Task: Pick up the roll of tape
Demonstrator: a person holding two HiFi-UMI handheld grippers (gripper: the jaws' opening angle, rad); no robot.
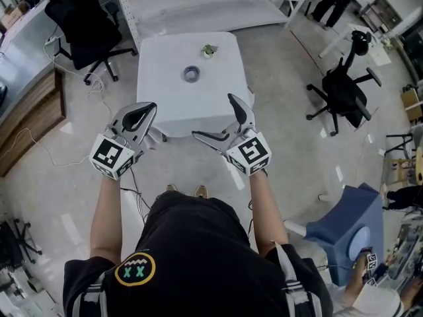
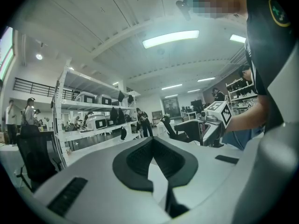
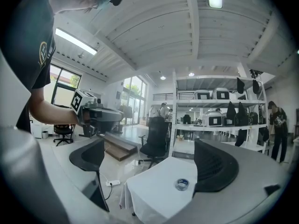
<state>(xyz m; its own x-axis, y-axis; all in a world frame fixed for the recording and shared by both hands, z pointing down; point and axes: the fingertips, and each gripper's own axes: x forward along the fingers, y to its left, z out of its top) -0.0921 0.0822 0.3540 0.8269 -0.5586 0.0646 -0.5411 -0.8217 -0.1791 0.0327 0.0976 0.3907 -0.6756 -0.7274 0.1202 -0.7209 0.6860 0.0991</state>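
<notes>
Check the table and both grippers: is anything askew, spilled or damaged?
Nothing stands out. The roll of tape lies flat on the white table, a small green item beyond it. The left gripper is shut, the right gripper open, both empty.

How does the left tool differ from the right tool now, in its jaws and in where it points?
The left tool has its jaws shut together; the right tool has its jaws wide apart. The left gripper view shows shelves and ceiling, not the table; the right gripper view frames the roll of tape on the white table between its jaws. Both tools are empty and short of the tape.
</notes>
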